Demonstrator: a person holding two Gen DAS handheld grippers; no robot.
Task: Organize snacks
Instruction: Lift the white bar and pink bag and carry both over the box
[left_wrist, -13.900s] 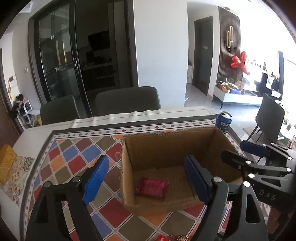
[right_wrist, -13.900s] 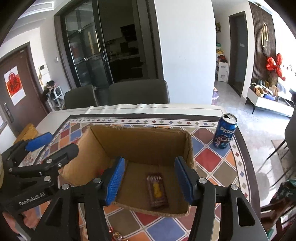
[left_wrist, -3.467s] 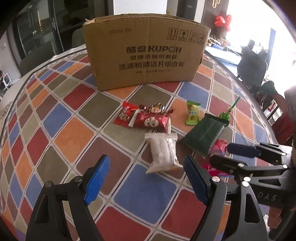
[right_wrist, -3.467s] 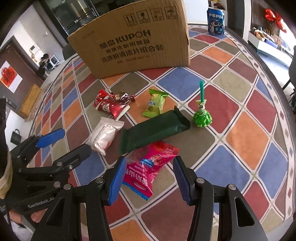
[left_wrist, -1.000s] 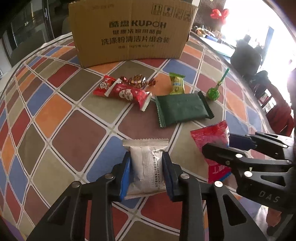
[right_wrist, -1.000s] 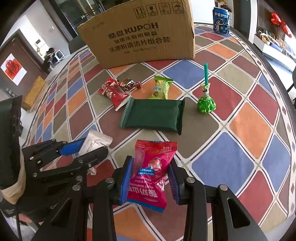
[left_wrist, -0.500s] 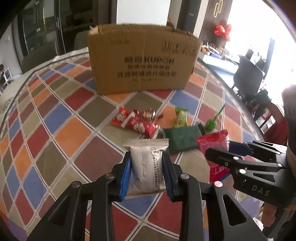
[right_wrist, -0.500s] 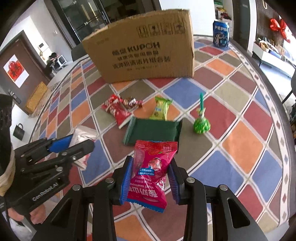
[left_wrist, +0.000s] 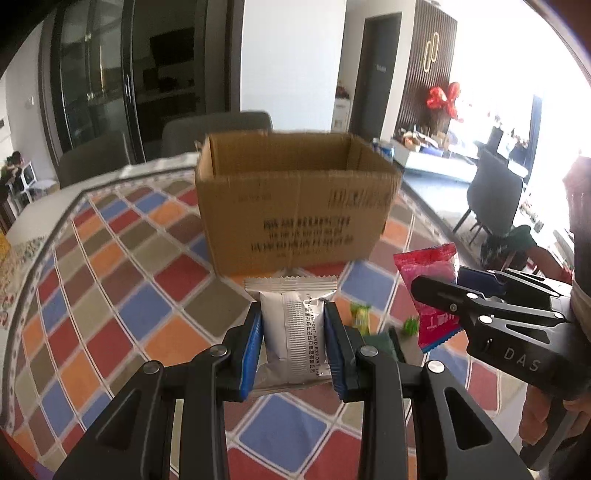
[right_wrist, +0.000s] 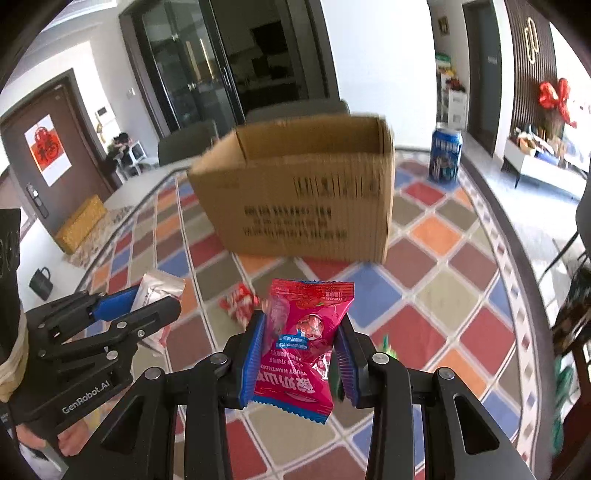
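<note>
My left gripper (left_wrist: 293, 332) is shut on a silver-white snack packet (left_wrist: 293, 328), lifted above the chequered tablecloth. My right gripper (right_wrist: 301, 345) is shut on a pink-red snack packet (right_wrist: 304, 339), also in the air. Each gripper appears in the other's view: the right gripper (left_wrist: 437, 290) with the pink packet (left_wrist: 428, 284), and the left gripper (right_wrist: 142, 301) with the silver packet (right_wrist: 159, 288). Ahead stands an open cardboard box (left_wrist: 295, 199) (right_wrist: 295, 192); its floor is hidden by the front wall. A red wrapped snack (right_wrist: 238, 301), a small green sweet (left_wrist: 360, 314) and a green lollipop (left_wrist: 410, 326) lie on the cloth below.
A blue Pepsi can (right_wrist: 445, 155) stands right of the box near the table's far edge. A dark green packet (left_wrist: 384, 339) peeks out behind my left fingers. Grey chairs (left_wrist: 218, 133) stand behind the table. A yellow box (right_wrist: 81, 221) lies at the far left.
Both grippers have risen with their packets and tilted up, so the box's open top now shows and the snacks on the cloth have dropped low in view.
</note>
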